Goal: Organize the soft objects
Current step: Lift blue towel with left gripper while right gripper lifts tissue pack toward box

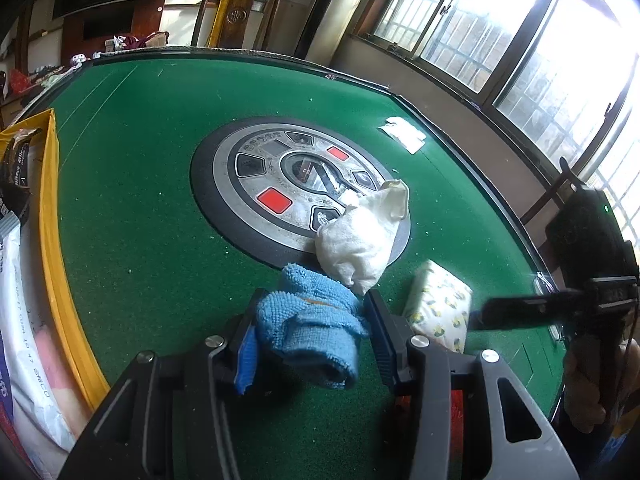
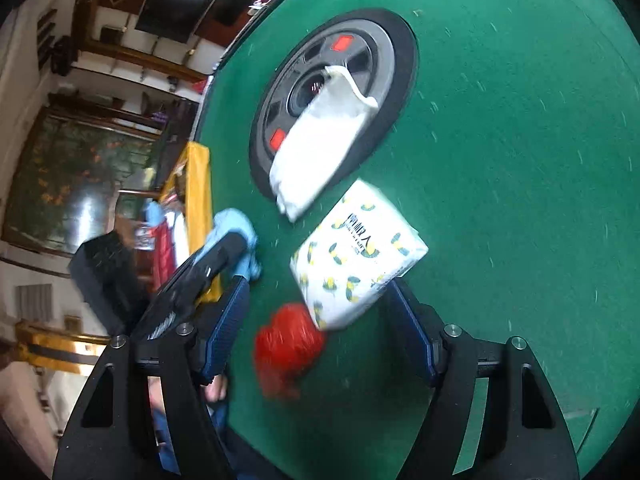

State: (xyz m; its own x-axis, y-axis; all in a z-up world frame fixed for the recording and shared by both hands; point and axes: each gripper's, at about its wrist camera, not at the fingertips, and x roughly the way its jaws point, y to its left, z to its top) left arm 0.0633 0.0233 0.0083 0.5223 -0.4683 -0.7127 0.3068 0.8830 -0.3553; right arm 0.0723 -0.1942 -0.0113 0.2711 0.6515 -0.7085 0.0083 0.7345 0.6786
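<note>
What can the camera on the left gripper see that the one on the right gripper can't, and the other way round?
Only the left wrist view shows windows and a white paper scrap on the felt. Only the right wrist view shows a red fluffy thing between the open right gripper fingers. Both show the green table, white cloth bag, patterned tissue pack, yellow bin, and the blue towel clamped in the left gripper.

One blue cloth (image 1: pixel 310 328) sits between the left gripper's (image 1: pixel 310 338) fingers. Ahead of it lies one white pouch (image 1: pixel 356 240), and to its right one printed tissue pack (image 1: pixel 440 308). One blurred red bundle (image 2: pixel 288 350), perhaps netting, lies between the right gripper's (image 2: pixel 320 332) fingers.
</note>
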